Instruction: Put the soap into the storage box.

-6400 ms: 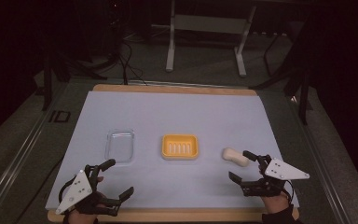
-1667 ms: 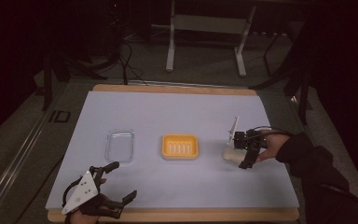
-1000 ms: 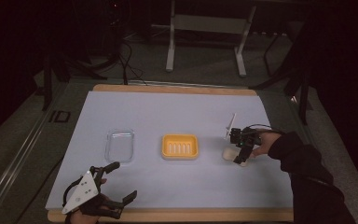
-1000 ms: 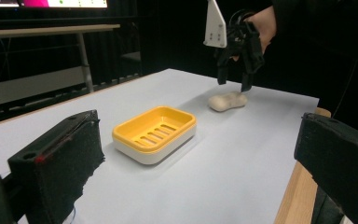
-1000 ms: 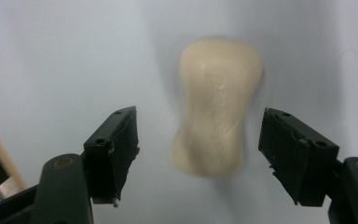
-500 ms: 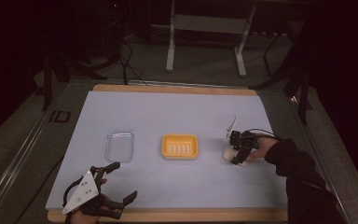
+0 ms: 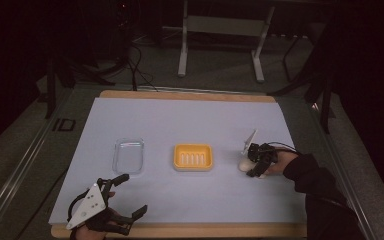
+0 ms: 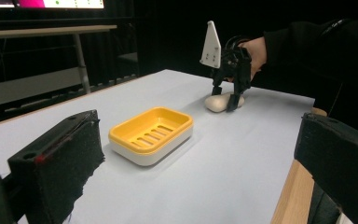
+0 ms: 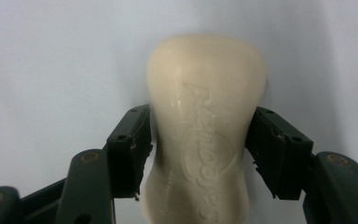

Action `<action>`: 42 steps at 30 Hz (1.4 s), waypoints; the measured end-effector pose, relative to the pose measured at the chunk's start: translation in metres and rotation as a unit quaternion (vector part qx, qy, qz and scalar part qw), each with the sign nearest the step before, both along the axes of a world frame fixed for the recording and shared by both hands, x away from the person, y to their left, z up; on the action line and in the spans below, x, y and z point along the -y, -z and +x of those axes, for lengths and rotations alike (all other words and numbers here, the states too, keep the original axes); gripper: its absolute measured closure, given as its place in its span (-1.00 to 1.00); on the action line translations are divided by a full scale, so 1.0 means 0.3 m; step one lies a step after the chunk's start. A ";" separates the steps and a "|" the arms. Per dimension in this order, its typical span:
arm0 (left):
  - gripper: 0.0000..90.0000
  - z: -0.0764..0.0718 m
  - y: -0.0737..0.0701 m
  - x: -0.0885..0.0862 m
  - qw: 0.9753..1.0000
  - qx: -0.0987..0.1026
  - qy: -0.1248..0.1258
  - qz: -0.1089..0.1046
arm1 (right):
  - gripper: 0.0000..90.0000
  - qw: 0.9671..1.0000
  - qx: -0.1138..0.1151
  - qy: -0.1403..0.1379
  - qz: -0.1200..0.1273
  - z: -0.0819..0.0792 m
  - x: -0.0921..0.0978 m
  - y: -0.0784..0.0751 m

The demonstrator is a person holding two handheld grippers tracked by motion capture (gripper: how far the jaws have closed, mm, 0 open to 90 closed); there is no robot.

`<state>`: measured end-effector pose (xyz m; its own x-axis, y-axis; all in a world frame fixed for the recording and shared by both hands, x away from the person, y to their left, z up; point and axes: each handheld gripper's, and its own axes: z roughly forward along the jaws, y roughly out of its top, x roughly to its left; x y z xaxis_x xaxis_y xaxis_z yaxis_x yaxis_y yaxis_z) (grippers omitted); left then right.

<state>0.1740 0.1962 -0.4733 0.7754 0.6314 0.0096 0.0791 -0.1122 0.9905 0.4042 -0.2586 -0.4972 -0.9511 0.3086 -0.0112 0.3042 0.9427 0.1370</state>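
Note:
A cream soap bar (image 7: 243, 163) (image 8: 216, 101) (image 9: 205, 116) lies on the pale blue mat at the right. My right gripper (image 7: 252, 167) (image 8: 223, 100) (image 9: 200, 140) stands over it, with a pad pressed against each long side of the bar at its narrow waist. The bar still rests on the mat. An orange soap dish (image 7: 193, 157) (image 8: 151, 133) with a slotted floor sits mid-table, left of the soap. My left gripper (image 7: 132, 194) (image 8: 200, 154) rests open near the front left edge, with nothing between its jaws.
A clear plastic tray (image 7: 128, 156) lies left of the orange dish. The pale mat (image 7: 180, 115) covers a wooden table whose front edge (image 7: 190, 231) runs along the bottom. Table legs and cables stand on the dark floor behind.
My right gripper went from the front right edge out to the soap, came down over it and closed its jaws against its sides. The left gripper barely moved.

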 end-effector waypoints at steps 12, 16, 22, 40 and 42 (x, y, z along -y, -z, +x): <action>-0.98 0.001 0.002 0.004 1.000 -0.001 0.000 0.005 | 0.08 1.000 -0.006 0.009 -0.004 0.001 0.002 0.000; -0.97 0.002 0.003 0.004 1.000 -0.002 0.000 0.005 | 0.11 1.000 -0.013 0.022 -0.010 0.007 -0.006 -0.002; -0.98 0.003 0.003 0.002 1.000 -0.002 -0.001 0.005 | 0.11 1.000 -0.016 0.014 -0.023 0.018 -0.015 -0.006; -0.97 0.004 0.004 0.004 1.000 -0.005 0.002 0.005 | 0.11 0.998 -0.002 -0.068 -0.015 0.006 -0.071 -0.133; -0.97 0.004 0.004 0.004 1.000 -0.005 0.003 0.005 | 0.11 0.997 -0.005 -0.077 -0.013 0.002 -0.081 -0.144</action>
<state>0.1751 0.1950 -0.4745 0.7788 0.6273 0.0077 0.0893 -0.1230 0.9884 0.4048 -0.2344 -0.4540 -0.9873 0.1584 -0.0083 0.1565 0.9815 0.1099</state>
